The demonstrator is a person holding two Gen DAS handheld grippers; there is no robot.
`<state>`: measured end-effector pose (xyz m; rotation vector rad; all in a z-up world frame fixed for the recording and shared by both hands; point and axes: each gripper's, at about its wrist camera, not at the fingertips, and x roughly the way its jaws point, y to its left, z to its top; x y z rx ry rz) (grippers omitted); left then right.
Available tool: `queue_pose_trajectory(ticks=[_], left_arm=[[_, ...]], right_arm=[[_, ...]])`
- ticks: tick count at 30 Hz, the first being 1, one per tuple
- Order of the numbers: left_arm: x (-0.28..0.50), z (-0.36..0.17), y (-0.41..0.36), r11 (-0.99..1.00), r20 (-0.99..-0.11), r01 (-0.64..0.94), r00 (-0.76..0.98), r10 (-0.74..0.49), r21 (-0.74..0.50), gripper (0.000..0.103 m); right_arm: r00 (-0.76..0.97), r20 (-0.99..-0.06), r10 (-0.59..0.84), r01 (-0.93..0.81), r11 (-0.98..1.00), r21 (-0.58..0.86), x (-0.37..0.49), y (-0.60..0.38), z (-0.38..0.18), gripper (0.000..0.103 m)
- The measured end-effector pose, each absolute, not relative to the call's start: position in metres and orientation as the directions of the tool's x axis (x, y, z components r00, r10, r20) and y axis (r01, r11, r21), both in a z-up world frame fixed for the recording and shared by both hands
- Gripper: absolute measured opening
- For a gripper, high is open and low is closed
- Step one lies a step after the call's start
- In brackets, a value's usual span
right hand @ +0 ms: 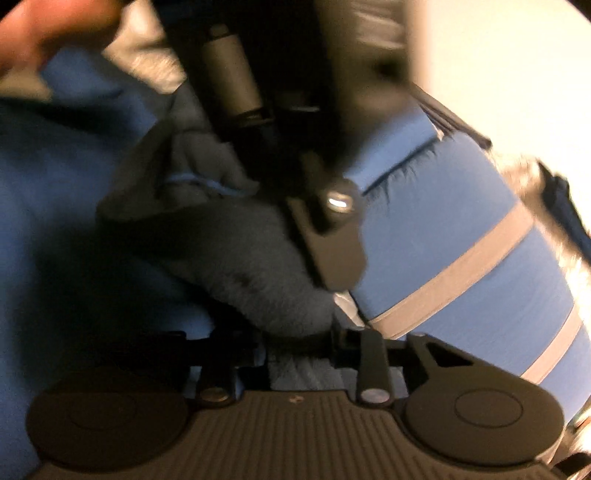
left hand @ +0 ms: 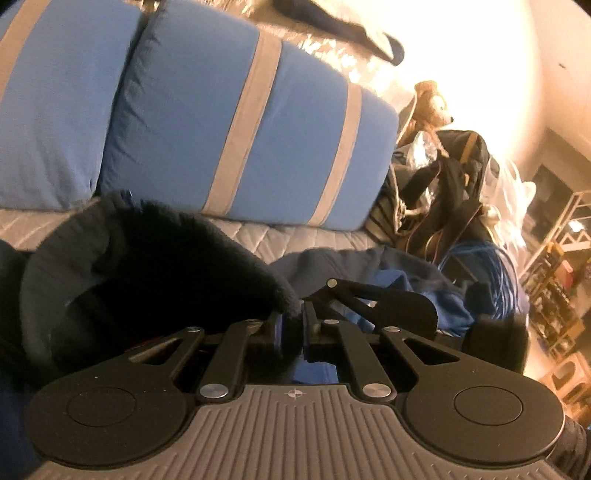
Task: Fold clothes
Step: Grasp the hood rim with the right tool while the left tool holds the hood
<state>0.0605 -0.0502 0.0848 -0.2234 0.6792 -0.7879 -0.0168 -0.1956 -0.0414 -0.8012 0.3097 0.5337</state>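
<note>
A dark navy fleece garment (left hand: 147, 266) is bunched up on a quilted mattress (left hand: 295, 236). My left gripper (left hand: 293, 314) is shut on its fuzzy edge. A black finger link of the other gripper (left hand: 388, 299) sits just to its right. The right wrist view is blurred. There the same fleece (right hand: 251, 258) bulges up out of my right gripper (right hand: 299, 339), whose jaws are shut on a thick fold of it. The left tool's finger (right hand: 332, 236) and handle (right hand: 229, 74) stand close in front.
A blue pillow with grey stripes (left hand: 240, 129) lies behind the garment, with a second one (left hand: 55, 103) to its left. Blue cloth (left hand: 399, 288) lies under the grippers. A teddy bear (left hand: 432, 107), dark bags and blue cable (left hand: 495, 269) are piled at the right. A hand (right hand: 48, 29) shows top left.
</note>
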Motion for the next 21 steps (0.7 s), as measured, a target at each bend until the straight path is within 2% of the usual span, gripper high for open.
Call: queue_pose_trajectory(ticks=[1,2,3,4,5,6,7,9,14,17,21], left_arm=[[0.06,0.089,-0.044,0.687,-0.452,0.584,0.518,-0.726,-0.433,0.011],[0.06,0.093,-0.038,0.679,-0.423,0.588,0.531,-0.734,-0.44,0.017],[0.06,0.099,-0.025,0.673,-0.375,0.588,0.559,-0.739,-0.449,0.034],[0.06,0.103,-0.012,0.682,-0.334,0.579,0.599,-0.728,-0.447,0.044],[0.059,0.107,0.001,0.704,-0.302,0.56,0.646,-0.702,-0.437,0.061],[0.059,0.11,0.015,0.736,-0.28,0.528,0.696,-0.661,-0.424,0.07],[0.059,0.113,0.028,0.767,-0.261,0.492,0.742,-0.617,-0.412,0.072],[0.063,0.114,0.052,0.832,-0.286,0.392,0.808,-0.516,-0.393,0.072],[0.082,0.099,0.087,0.949,-0.444,0.13,0.86,-0.253,-0.288,0.072],[0.093,0.087,0.084,0.97,-0.522,0.124,0.825,-0.218,-0.209,0.072],[0.096,0.078,0.056,0.973,-0.584,0.229,0.788,-0.197,-0.02,0.072]], right_arm=[[0.822,-0.457,0.339,-0.563,0.606,-0.562,-0.013,-0.201,-0.038,0.029],[0.819,-0.459,0.345,-0.563,0.636,-0.527,-0.009,-0.206,-0.034,0.029],[0.815,-0.461,0.351,-0.564,0.666,-0.489,-0.005,-0.211,-0.03,0.029],[0.806,-0.467,0.363,-0.566,0.703,-0.431,0.0,-0.218,-0.026,0.029],[0.798,-0.472,0.374,-0.566,0.736,-0.373,0.006,-0.225,-0.022,0.029],[0.793,-0.475,0.38,-0.559,0.765,-0.321,0.011,-0.232,-0.019,0.029],[0.789,-0.478,0.386,-0.55,0.791,-0.269,0.016,-0.239,-0.016,0.029],[0.779,-0.485,0.397,-0.529,0.832,-0.168,0.027,-0.253,-0.012,0.029],[0.753,-0.506,0.421,-0.471,0.882,0.032,0.048,-0.28,-0.009,0.028],[0.734,-0.526,0.429,-0.433,0.893,0.124,0.056,-0.277,-0.013,0.028],[0.702,-0.557,0.444,-0.374,0.895,0.242,0.056,-0.279,-0.026,0.028]])
